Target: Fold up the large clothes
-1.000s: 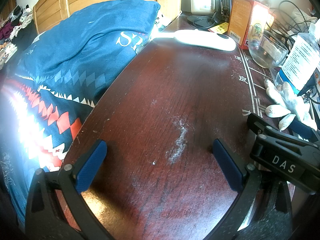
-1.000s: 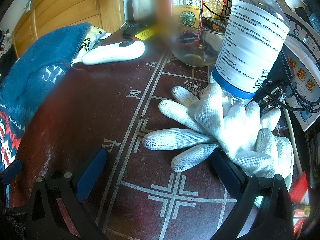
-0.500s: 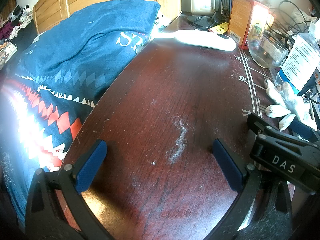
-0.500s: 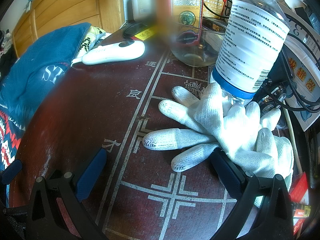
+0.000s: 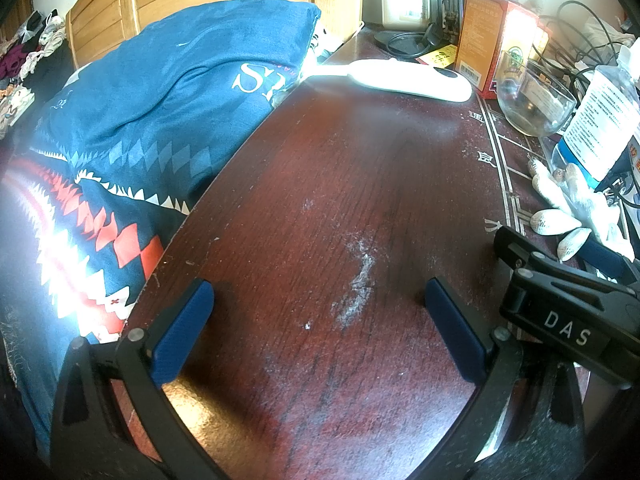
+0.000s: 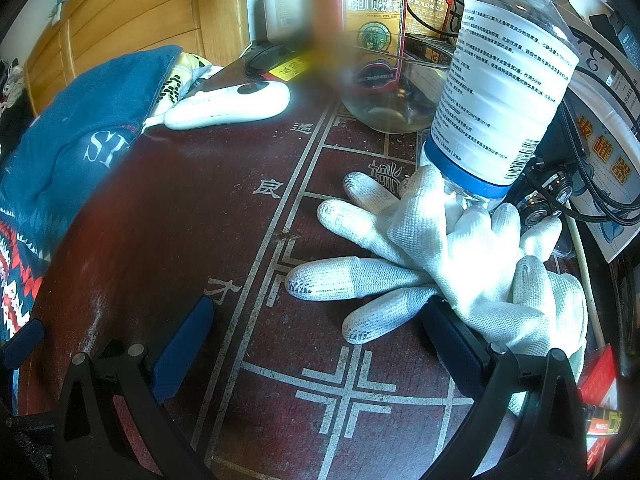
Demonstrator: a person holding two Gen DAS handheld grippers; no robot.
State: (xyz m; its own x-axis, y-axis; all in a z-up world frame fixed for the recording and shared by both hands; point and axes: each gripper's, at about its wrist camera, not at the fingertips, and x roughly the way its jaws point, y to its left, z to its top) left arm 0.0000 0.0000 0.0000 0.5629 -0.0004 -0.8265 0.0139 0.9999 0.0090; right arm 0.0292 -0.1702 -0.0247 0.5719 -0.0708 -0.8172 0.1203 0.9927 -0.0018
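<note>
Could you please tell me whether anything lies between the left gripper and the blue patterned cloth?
Nothing visible does. The left gripper is open over bare dark wooden table, and the blue patterned cloth lies beyond the table's left edge with no object between.

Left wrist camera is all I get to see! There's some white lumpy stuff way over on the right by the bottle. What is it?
Observer: White work gloves, piled against the foot of the clear bottle.
Operator: Is the other grabber holding them?
Observer: No. The right gripper is open over the dark red table; one of its fingers lies along the gloves' edge.
Operator: What's on the red box?
Observer: From the right wrist view, its front shows yellow Chinese characters and a round emblem; red box.
Operator: Where's the blue cloth from there?
Observer: The blue cloth is at the far left, off the table's edge.
</note>
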